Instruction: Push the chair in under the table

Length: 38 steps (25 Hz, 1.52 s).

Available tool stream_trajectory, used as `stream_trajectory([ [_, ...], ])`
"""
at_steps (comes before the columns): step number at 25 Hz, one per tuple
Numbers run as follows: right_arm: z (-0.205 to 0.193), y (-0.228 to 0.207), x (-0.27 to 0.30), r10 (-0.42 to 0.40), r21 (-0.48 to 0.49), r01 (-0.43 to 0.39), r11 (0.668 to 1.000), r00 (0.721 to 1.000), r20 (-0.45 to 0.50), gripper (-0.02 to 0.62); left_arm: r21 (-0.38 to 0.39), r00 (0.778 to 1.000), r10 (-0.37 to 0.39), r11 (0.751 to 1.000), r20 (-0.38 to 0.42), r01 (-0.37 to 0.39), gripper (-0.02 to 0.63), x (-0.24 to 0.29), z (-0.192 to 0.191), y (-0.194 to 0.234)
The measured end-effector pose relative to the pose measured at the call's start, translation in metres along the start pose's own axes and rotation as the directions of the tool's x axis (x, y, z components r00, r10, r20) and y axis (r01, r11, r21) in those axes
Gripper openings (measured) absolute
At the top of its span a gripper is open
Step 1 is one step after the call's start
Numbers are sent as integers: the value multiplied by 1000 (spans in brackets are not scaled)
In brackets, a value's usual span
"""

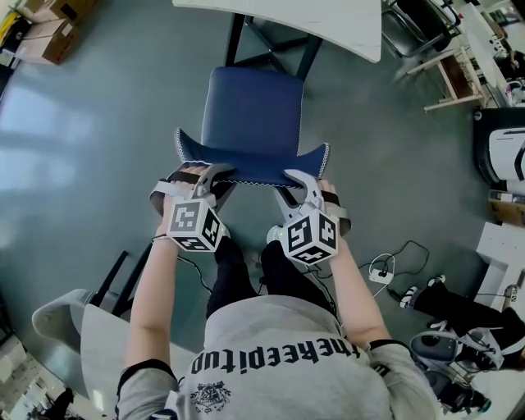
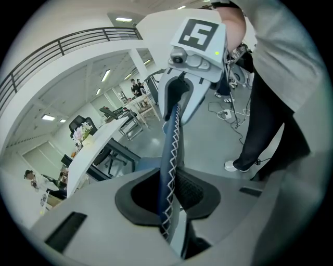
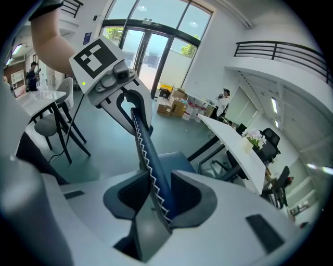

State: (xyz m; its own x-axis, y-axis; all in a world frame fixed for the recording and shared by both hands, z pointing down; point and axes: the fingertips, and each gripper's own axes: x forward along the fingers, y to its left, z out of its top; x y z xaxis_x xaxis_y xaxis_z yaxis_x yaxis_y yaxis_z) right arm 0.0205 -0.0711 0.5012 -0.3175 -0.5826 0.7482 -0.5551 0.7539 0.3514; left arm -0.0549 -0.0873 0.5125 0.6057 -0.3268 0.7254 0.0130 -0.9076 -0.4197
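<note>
Chair stands on the floor, seat front close to the edge of the table and not yet under it. Left gripper and right gripper each clamp the top edge of the chair back, one near each corner. Both gripper views show the stitched edge pinched between the pads.

Judgement: padding gives slightly, frame is stiff, and the chair is likely light enough to slide. Push evenly with both grippers or it will swing.

Hidden: chair legs under the seat. The table is cut off at the top of the head view.
</note>
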Motion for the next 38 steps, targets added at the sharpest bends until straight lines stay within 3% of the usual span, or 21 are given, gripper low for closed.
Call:
stream_trajectory([
  [38, 22, -70, 48, -2, 3, 2, 1000, 1000, 12, 130, 9, 996, -73, 997, 53, 73, 77, 37, -18, 82],
])
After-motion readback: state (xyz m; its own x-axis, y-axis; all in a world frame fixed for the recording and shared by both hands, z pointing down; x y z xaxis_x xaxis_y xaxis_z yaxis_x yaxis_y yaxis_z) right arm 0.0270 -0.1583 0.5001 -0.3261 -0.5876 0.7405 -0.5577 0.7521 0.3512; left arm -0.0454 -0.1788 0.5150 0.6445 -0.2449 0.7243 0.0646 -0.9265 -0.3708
